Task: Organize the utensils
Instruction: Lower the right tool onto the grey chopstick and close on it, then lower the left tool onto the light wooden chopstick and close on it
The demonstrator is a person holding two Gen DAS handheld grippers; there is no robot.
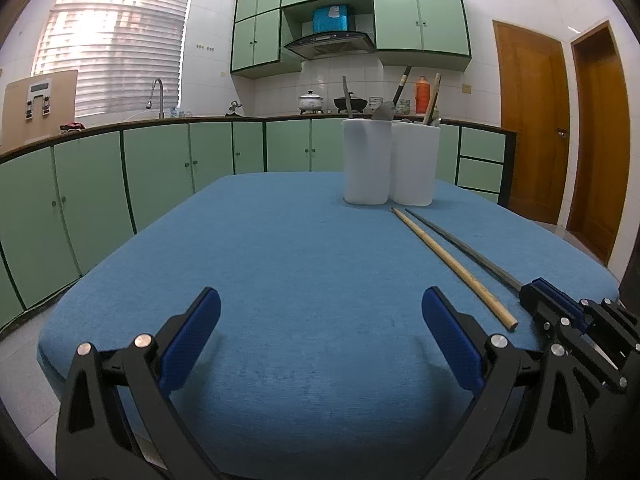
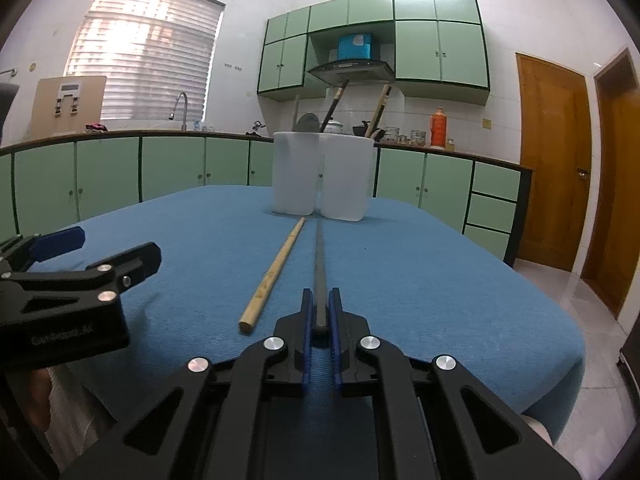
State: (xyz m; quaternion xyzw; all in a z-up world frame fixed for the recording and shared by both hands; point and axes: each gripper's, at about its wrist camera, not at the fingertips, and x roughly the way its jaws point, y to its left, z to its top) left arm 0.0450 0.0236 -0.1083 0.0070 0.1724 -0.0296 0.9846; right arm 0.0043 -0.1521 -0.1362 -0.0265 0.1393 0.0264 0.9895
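Right gripper point(image 2: 320, 304) clamped on near end of grey chopstick point(image 2: 319, 264), shaft running straight ahead from pads toward two white holders point(image 2: 320, 176). Wooden chopstick point(image 2: 273, 276) flat on blue cloth point(image 2: 440, 280), just left of those jaws, untouched. Left gripper point(image 1: 320, 332) spread wide, nothing between pads, both chopsticks off to right.

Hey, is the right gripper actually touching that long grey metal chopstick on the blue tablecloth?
Touching. In the right wrist view, the right gripper has its blue pads closed against both sides of the grey metal chopstick, near its end.
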